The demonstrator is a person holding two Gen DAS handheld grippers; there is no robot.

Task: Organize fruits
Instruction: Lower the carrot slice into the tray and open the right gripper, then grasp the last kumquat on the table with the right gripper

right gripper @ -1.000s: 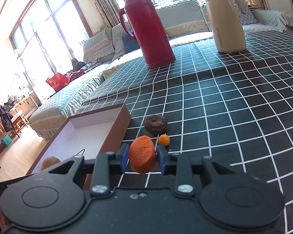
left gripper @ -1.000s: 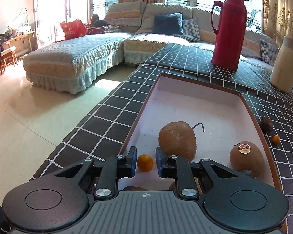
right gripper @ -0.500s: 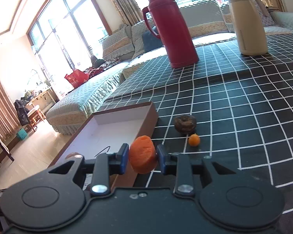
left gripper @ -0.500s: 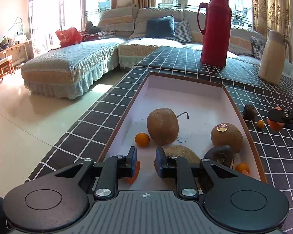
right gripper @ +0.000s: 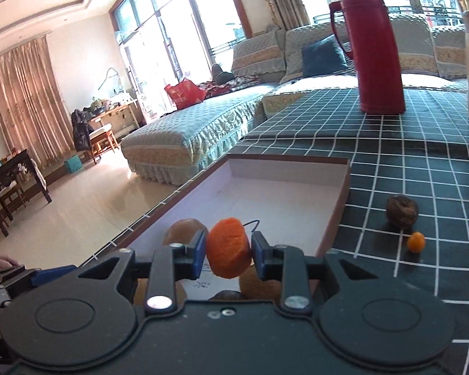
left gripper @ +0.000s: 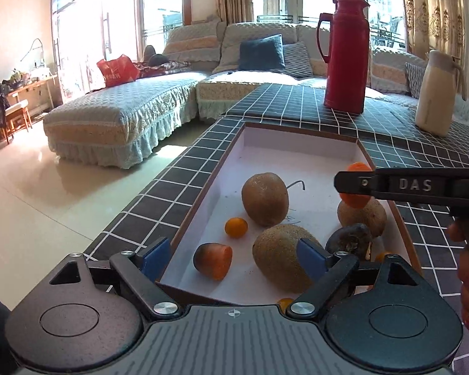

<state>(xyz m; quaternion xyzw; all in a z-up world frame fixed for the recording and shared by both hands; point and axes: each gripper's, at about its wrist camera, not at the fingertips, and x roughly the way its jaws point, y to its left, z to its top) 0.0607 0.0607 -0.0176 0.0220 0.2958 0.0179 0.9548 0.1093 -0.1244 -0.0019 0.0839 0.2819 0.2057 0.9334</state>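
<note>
Orange carrot piece (left gripper: 214, 261) dropped in the tray (left gripper: 300, 132).
My left hand-held gripper (left gripper: 233, 254) just opened, empty; my right hand-held gripper (right gripper: 229, 254) clamps another piece (right gripper: 229, 251) above the tray, next to release.

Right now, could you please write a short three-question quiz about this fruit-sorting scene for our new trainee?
1. True or false: the left gripper holds a kiwi.
2. What is clamped in the right gripper?
3. Which lies on the tablecloth outside the box? A) small orange fruit B) red thermos lid C) banana

Key: 1. False; its jaws have just opened and hold nothing. 2. The orange carrot piece. 3. A.
</note>
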